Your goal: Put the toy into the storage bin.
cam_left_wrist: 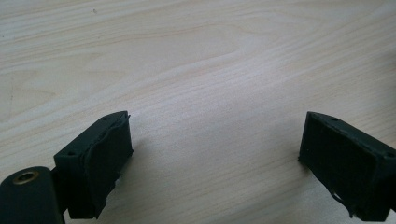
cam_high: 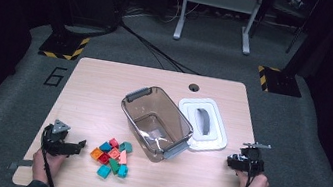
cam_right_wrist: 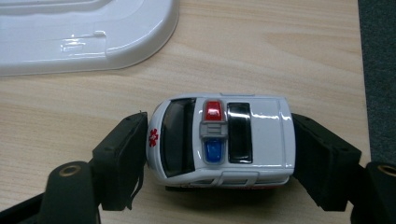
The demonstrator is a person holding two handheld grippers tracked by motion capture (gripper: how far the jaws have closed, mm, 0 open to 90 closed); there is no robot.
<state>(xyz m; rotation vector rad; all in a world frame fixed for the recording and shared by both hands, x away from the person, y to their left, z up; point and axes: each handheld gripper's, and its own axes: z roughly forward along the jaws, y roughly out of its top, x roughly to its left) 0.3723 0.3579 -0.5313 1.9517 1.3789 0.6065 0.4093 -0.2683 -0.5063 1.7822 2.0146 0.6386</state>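
A white toy ambulance [cam_right_wrist: 252, 140] with a red and a blue roof light stands on the wooden table [cam_right_wrist: 261, 51], sideways between my right gripper's jaws. My right gripper [cam_right_wrist: 219, 154] is shut on it, one black pad against its front and the other against its rear. In the high view this gripper [cam_high: 245, 160] sits near the table's right front corner, just right of the white lid [cam_high: 213, 139]. My left gripper [cam_left_wrist: 215, 158] is open over bare wood with nothing between its pads. It [cam_high: 76, 146] lies at the front left, pointing toward a pile of coloured blocks [cam_high: 112, 157].
A clear plastic bin [cam_high: 140, 94] with grey handles stands in the middle of the table, with nothing inside. Its white lid [cam_right_wrist: 84, 37] with a grey handle lies flat to its right. The table's right edge [cam_right_wrist: 359, 70] runs close to the ambulance.
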